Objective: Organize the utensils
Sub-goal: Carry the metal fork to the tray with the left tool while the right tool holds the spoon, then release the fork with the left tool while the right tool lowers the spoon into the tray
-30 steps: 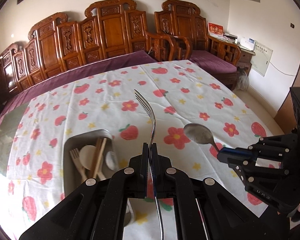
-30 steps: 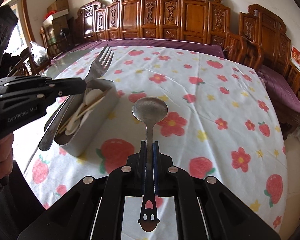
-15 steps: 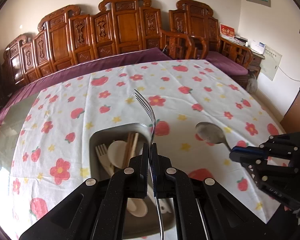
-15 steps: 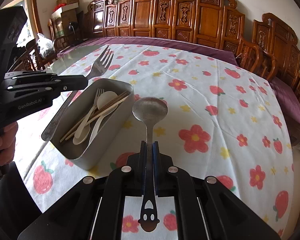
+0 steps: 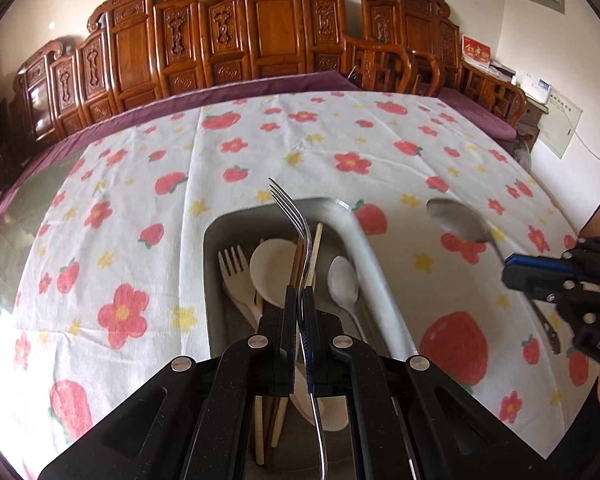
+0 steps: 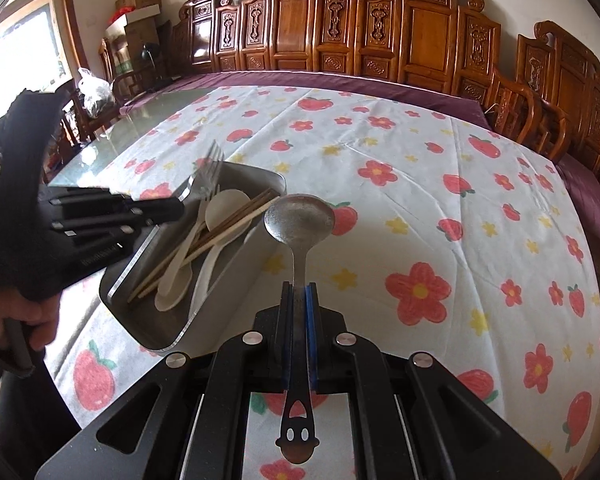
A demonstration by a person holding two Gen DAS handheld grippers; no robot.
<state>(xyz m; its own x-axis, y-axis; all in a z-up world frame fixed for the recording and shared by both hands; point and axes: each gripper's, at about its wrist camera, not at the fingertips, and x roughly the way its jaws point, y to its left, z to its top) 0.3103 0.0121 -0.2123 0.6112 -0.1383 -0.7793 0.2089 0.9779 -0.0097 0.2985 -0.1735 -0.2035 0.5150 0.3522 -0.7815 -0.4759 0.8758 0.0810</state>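
My left gripper point(image 5: 299, 294) is shut on a metal fork point(image 5: 290, 210), tines forward, held right above the grey metal tray point(image 5: 364, 240). The tray holds a pale plastic fork point(image 5: 232, 264), a pale spoon point(image 5: 270, 270), wooden chopsticks point(image 5: 314, 240) and a grey spoon point(image 5: 342, 280). My right gripper point(image 6: 299, 292) is shut on a metal spoon point(image 6: 299, 216), bowl forward, just right of the tray point(image 6: 236, 260). The left gripper point(image 6: 156, 210) and its fork point(image 6: 210, 166) show in the right wrist view over the tray. The right gripper point(image 5: 512, 270) and its spoon point(image 5: 456, 220) show at right in the left wrist view.
The table carries a white cloth with red flowers and strawberries point(image 5: 340, 152). Carved wooden chairs point(image 5: 260, 40) line the far side. A glass table surface point(image 6: 100, 152) shows at the left edge. Boxes and bags point(image 6: 136, 16) stand in the far left corner.
My left gripper has moved left with the fork, from beside the tray to directly over it. My right gripper with the spoon has come closer to the tray's right side.
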